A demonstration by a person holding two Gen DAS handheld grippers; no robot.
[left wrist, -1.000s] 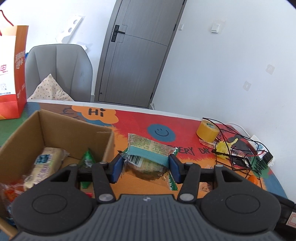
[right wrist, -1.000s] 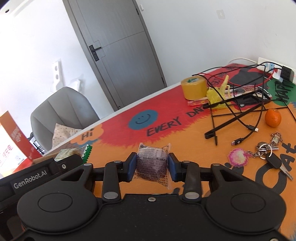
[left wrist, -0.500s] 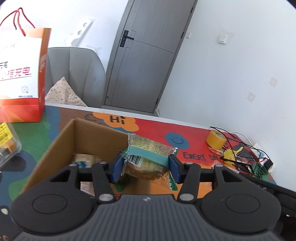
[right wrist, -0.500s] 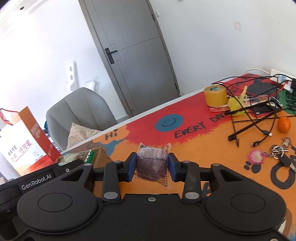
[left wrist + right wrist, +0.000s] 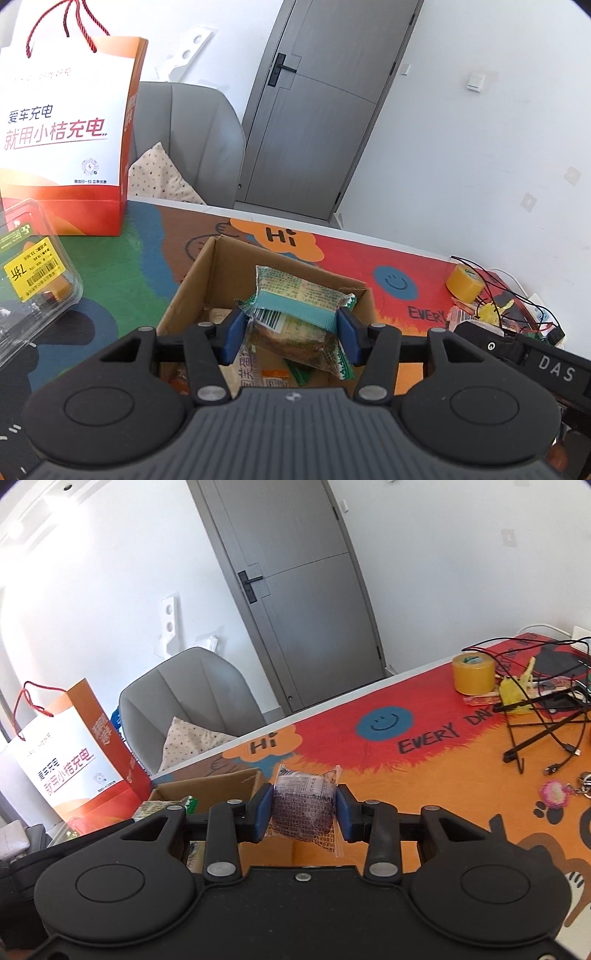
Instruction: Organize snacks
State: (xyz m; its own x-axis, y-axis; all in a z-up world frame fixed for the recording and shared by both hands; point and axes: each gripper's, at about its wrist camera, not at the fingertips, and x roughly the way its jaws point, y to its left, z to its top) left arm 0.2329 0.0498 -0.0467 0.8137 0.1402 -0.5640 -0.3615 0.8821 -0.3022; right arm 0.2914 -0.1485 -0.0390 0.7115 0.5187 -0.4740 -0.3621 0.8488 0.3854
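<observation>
My left gripper (image 5: 291, 334) is shut on a green-and-teal snack packet (image 5: 295, 314) and holds it over the open cardboard box (image 5: 207, 273), which has other snack packets (image 5: 258, 373) inside. My right gripper (image 5: 303, 814) is shut on a clear packet with a dark purple snack (image 5: 304, 808), held above the orange mat just right of the same box (image 5: 207, 786). The left gripper's body (image 5: 110, 834) shows at the lower left of the right wrist view.
An orange-and-white paper bag (image 5: 70, 147) stands at the back left, with a clear plastic food container (image 5: 33, 277) in front of it. A yellow tape roll (image 5: 472, 674), cables (image 5: 543, 716), keys and a keychain (image 5: 554, 794) lie at the right. A grey chair (image 5: 192, 140) stands behind the table.
Both grippers have moved left with their packets. The left one has gone from beside the box to over its opening; the right one has come up beside the box.
</observation>
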